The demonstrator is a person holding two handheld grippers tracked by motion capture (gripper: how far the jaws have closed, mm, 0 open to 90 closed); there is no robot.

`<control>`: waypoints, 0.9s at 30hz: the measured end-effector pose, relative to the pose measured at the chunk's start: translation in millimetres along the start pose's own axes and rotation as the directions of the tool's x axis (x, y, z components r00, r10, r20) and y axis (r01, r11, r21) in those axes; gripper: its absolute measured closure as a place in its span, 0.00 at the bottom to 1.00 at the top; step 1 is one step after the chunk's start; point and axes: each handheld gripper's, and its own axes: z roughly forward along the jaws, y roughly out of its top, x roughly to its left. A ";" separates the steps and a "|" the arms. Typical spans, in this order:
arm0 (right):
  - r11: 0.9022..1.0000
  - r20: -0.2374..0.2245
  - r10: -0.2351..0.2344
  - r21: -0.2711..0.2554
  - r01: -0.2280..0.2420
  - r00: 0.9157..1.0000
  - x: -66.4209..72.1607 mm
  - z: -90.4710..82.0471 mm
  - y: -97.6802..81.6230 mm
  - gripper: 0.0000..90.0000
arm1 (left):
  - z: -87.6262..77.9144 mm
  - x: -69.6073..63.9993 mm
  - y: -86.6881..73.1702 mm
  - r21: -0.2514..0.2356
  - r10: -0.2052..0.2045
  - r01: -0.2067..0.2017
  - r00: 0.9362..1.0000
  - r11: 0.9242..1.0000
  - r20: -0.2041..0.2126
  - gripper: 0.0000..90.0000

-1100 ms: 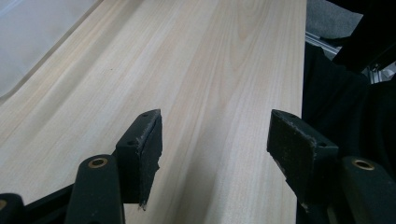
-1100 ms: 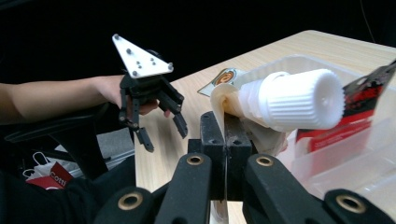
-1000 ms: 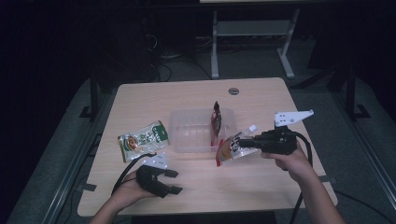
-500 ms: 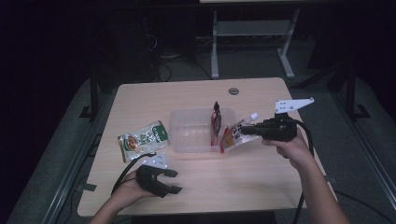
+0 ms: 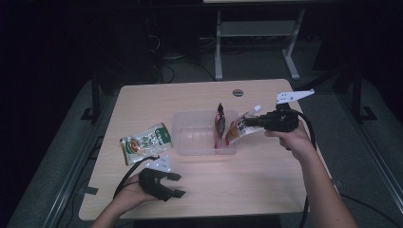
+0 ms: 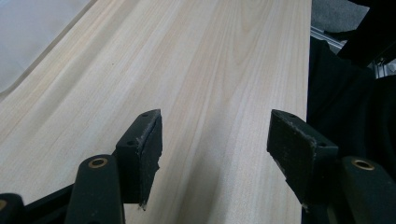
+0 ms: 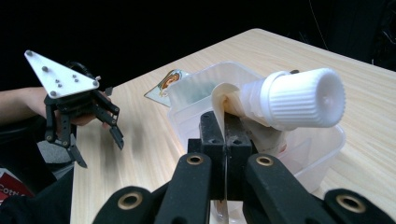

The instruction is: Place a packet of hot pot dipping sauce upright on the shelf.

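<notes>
So the right claw is clamped tight on the top edge of a spouted pouch, right next to its white cap, and the pouch hangs in the air over the right end of the clear plastic tub. A red pouch already stands on edge inside the tub, just left of the hanging one. A green packet lies flat on the tabletop, off to the left of the tub.

Left claw sits in front of the tub near the tabletop's front edge, jaws wide apart with nothing between them.

If I were doing this drop, I'd line the pouch's bottom up with the gap between the red pouch and the tub's right wall, go down slowly so it doesn't knock the red one over, and only let go once the bottom is on the tub floor. The grip is thin, right on the seam, so no swinging. The tub looks light, so the free claw could steady it.
</notes>
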 end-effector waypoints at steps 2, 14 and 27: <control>1.000 0.002 0.006 -0.002 -0.006 1.000 -3.6 1.1 0.7 1.00 | 0.2 0.0 0.1 0.003 0.003 -0.003 1.000 1.000 -0.001 0.39; 1.000 0.010 0.008 0.016 -0.008 1.000 -12.9 13.3 3.4 1.00 | -0.4 -0.2 0.1 0.008 0.003 -0.003 1.000 1.000 0.001 0.39; 0.999 0.005 0.012 0.051 -0.012 1.000 -16.0 29.1 1.0 1.00 | 0.5 -0.5 0.2 0.008 0.007 -0.008 1.000 1.000 0.007 0.39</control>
